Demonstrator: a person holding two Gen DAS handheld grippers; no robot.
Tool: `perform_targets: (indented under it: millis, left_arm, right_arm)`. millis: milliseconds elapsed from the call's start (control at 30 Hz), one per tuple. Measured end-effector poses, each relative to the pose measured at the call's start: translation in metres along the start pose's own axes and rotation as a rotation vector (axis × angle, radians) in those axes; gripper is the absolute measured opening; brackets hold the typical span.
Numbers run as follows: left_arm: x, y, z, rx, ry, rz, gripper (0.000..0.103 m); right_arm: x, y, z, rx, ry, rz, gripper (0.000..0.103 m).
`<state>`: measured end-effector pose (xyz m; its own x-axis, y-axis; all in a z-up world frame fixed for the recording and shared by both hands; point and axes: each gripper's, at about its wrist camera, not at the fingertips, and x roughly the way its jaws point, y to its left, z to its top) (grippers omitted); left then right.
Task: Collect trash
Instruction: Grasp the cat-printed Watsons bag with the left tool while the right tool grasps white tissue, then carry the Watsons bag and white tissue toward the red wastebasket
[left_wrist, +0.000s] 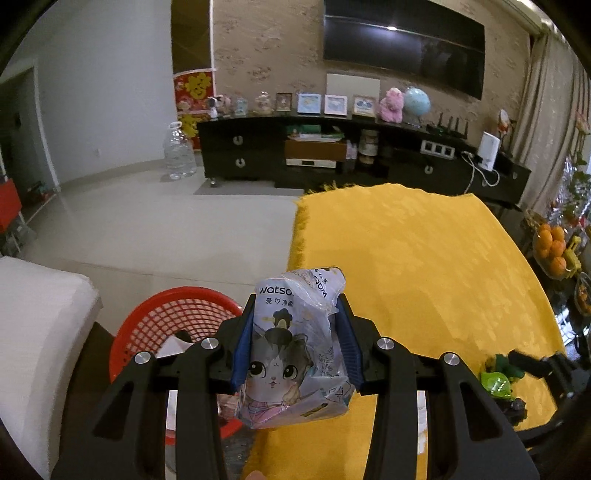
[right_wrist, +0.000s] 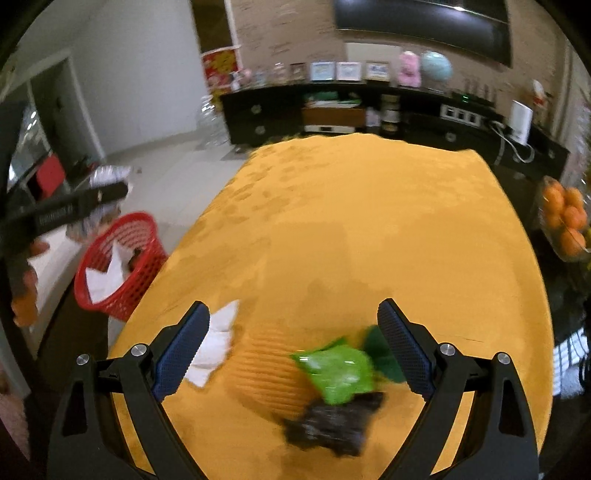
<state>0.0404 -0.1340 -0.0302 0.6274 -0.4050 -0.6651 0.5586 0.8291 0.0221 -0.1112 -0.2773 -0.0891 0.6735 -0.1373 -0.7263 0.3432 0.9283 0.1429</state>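
A: Start with the yellow-covered table (right_wrist: 369, 229). What's on it?

B: Three bits of trash remain near its close edge: a white crumpled tissue (right_wrist: 216, 341), a green wrapper (right_wrist: 336, 371), and a dark crinkled wrapper (right_wrist: 332, 424) touching the green one on the near side. That view is blurred, so I can't say more about them.

A: And the bin?

B: A red mesh basket (right_wrist: 118, 266) stands on the floor just off the table's left side. White paper already lies inside it, so some collecting looks done.

A: The tools?

B: The left gripper (left_wrist: 295, 339) is clamped on a pale tissue pack (left_wrist: 295, 350) printed with a cartoon cat, held in the air over the table's left edge, with the basket just to its left and below. The right gripper (right_wrist: 293, 349) hangs over the table's near edge with its jaws wide apart, holding nothing; the green wrapper sits between them, nearer the right one.

A: So how far along?

B: Partway, I'd judge. The pack isn't dropped in yet, and three pieces remain on the table.
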Motion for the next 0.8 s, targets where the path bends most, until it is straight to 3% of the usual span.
perform_targets:
  millis: [400,800]
  left_arm:
    - [-0.01,0.027,-0.001,-0.038,-0.011,0.023,0.039]
    - [-0.015,0.035,-0.001,-0.054,-0.022,0.034,0.039]
  right_arm:
    - [0.052,0.059,-0.009,-0.133,0.128,0.056,0.072]
    - [0.087,0.065,-0.016,-0.141,0.204,0.042,0.045]
